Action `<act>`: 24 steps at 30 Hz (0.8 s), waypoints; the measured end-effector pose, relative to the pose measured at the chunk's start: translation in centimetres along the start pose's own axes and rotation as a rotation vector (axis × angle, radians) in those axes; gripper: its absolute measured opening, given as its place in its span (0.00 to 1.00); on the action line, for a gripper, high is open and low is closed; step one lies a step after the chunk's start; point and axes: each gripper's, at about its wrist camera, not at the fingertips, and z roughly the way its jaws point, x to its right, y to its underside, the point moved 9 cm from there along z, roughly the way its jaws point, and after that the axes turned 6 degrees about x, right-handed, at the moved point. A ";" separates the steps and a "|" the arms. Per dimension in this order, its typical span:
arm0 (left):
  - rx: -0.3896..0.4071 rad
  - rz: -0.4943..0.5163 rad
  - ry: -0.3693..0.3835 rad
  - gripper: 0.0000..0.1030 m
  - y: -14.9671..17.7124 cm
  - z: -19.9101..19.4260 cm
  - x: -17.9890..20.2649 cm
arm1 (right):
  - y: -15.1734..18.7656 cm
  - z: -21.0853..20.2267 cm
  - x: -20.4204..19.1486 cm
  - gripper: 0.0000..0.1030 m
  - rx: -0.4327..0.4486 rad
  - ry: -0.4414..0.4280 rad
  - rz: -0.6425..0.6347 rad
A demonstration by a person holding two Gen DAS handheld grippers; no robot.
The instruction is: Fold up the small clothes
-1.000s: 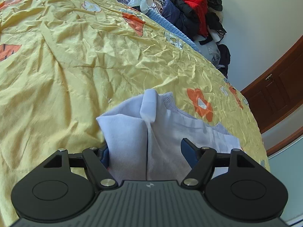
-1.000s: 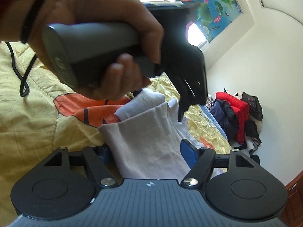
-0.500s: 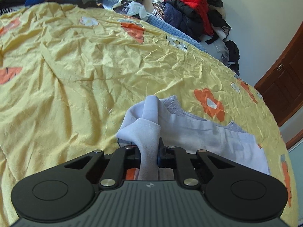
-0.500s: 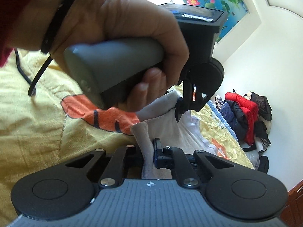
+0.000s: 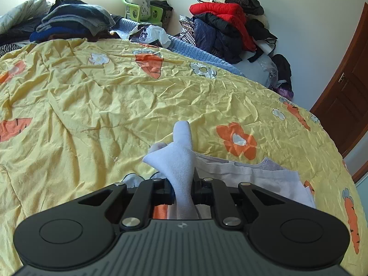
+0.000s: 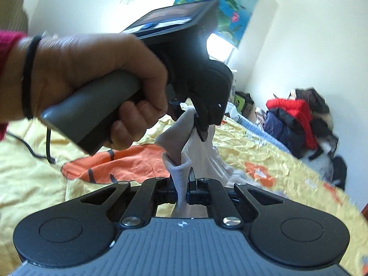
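Across the crumpled yellow carrot-print bedspread (image 5: 96,96), left gripper (image 5: 182,181) and right gripper (image 6: 184,184) each pinch the small pale-grey cotton garment (image 5: 181,158), probably to carry one edge over.

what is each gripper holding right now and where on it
Both are shut on the pale garment. The left gripper pinches a bunched edge of it; the right gripper pinches another bunched edge, lifted off the yellow bedspread.
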 end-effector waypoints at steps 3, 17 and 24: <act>0.007 0.018 -0.015 0.11 -0.1 -0.2 0.9 | 0.3 -0.7 0.8 0.08 0.007 0.007 0.044; 0.052 0.190 -0.111 0.11 0.1 -0.4 5.8 | 2.0 -2.1 4.9 0.07 0.002 0.042 0.182; 0.074 0.256 -0.125 0.11 0.2 -0.6 8.4 | 2.7 -2.8 6.2 0.07 0.002 0.064 0.200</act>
